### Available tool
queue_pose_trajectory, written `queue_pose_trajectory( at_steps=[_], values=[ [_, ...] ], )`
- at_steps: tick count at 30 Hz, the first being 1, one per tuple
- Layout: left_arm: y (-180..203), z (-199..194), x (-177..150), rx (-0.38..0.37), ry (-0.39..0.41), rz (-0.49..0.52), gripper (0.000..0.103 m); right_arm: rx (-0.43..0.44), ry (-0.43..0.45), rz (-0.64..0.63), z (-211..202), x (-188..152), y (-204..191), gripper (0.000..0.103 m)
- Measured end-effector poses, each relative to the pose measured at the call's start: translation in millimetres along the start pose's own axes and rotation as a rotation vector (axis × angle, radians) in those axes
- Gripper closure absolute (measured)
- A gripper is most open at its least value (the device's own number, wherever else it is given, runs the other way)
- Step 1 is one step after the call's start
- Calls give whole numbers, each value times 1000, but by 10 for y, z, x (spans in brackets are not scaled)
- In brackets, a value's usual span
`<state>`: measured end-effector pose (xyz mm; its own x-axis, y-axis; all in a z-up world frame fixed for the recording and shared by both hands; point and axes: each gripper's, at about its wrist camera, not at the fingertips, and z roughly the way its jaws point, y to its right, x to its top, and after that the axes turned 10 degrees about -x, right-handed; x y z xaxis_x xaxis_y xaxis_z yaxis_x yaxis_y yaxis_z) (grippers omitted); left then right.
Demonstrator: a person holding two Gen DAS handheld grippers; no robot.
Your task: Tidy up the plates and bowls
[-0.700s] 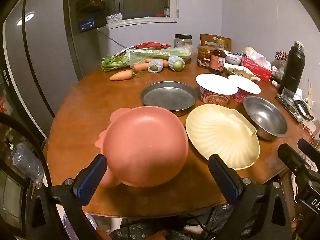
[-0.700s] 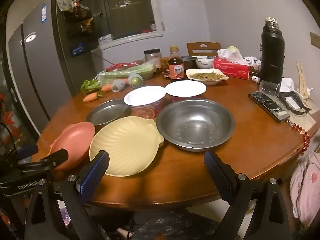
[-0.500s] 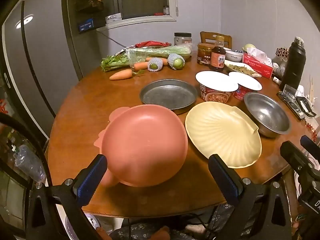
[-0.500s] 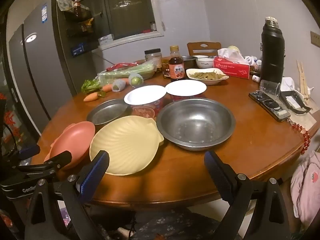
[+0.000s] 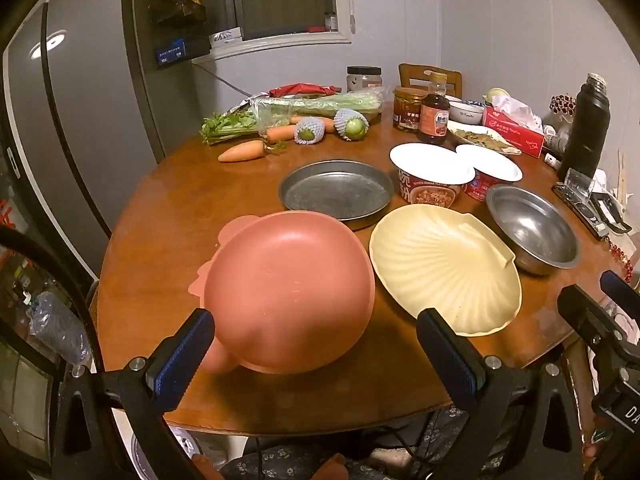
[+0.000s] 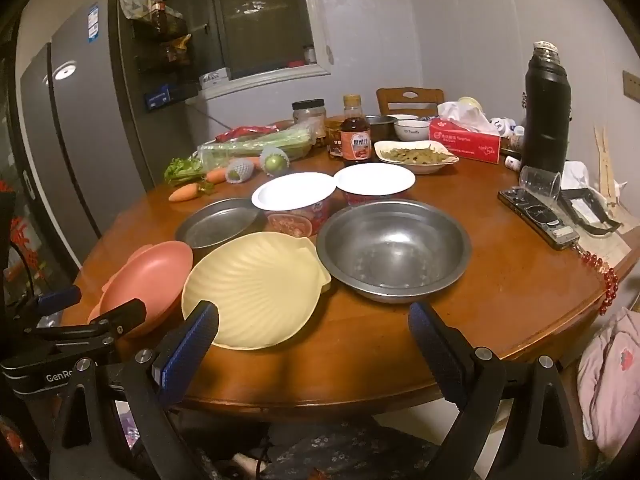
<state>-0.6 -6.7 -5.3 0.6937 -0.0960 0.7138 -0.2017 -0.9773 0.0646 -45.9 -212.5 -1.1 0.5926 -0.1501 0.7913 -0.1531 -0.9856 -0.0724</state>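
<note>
A pink bowl (image 5: 290,288) (image 6: 146,280) sits near the front edge of the round wooden table (image 5: 168,216). To its right lie a cream shell-shaped plate (image 5: 444,268) (image 6: 256,288), a steel bowl (image 5: 534,232) (image 6: 394,248) and, behind them, a flat steel pan (image 5: 336,190) (image 6: 218,222). My left gripper (image 5: 314,354) stands open just short of the pink bowl, its fingers wide on either side. My right gripper (image 6: 314,344) is open over the table's front edge, between the cream plate and the steel bowl. Neither holds anything.
Two lidded instant-noodle cups (image 6: 294,200) stand behind the plates. Carrots, celery and netted fruit (image 5: 308,130) lie at the back left; sauce bottle (image 6: 355,136), tissue box (image 6: 464,140), black flask (image 6: 546,108) and a food dish at back right. A fridge (image 5: 72,128) stands left.
Both grippers stay open and nearly still; the left wrist view shifts only slightly, with the dishes unmoved on the table.
</note>
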Motion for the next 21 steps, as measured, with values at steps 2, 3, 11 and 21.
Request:
queue_pose_trajectory(
  at_steps=[2,3,11,21],
  values=[
    [3,-6,6,1,1,0,1,-1,-2,-2,6,-3,-5,7],
    [3,-6,7,-1,0,1,1,-3,-1,0,6,-2,-3,7],
    [19,-34,18,-5,-2,13,2,-12,1,-5,13,-4,-2,7],
    [20,-63,22,-5,8,11,2,-10,4,-12,7,-10,-10,7]
  ],
)
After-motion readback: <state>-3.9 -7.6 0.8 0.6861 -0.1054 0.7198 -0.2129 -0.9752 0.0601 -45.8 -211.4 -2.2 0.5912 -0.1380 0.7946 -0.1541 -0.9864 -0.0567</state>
